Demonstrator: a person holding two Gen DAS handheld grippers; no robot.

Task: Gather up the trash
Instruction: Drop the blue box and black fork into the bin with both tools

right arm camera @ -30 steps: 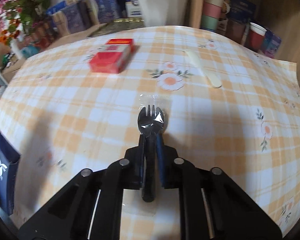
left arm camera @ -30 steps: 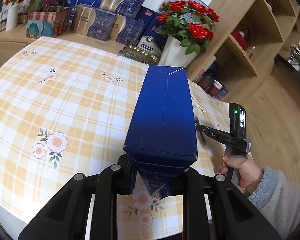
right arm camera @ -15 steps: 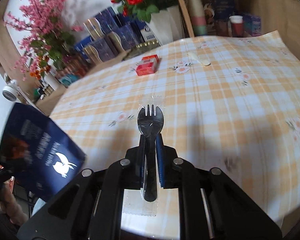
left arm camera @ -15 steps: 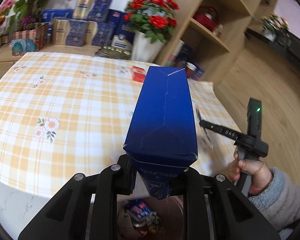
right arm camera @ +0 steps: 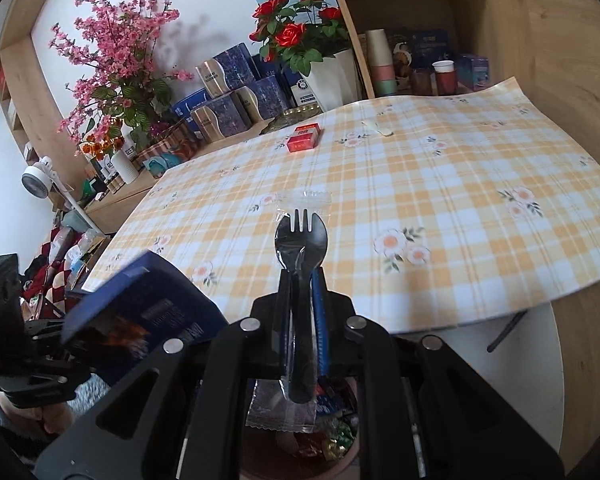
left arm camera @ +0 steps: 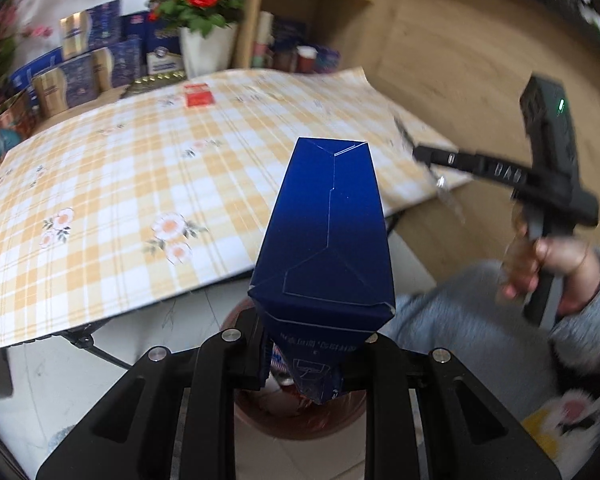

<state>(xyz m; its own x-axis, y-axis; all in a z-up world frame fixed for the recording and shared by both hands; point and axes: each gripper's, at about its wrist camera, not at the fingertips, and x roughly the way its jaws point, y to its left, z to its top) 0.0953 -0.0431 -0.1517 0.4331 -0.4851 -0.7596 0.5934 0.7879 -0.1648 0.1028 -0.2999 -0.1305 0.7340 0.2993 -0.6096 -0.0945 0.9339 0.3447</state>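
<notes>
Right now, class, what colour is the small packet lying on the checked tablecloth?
Red; the small packet shows best in the right wrist view, lying on the tablecloth.

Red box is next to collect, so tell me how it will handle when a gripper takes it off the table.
The red box lies flat, so it should not roll or tip. It looks like small cardboard, probably light and somewhat crushable under a hard squeeze. Its low profile on the smooth tablecloth may let it slide when nudged.
</notes>
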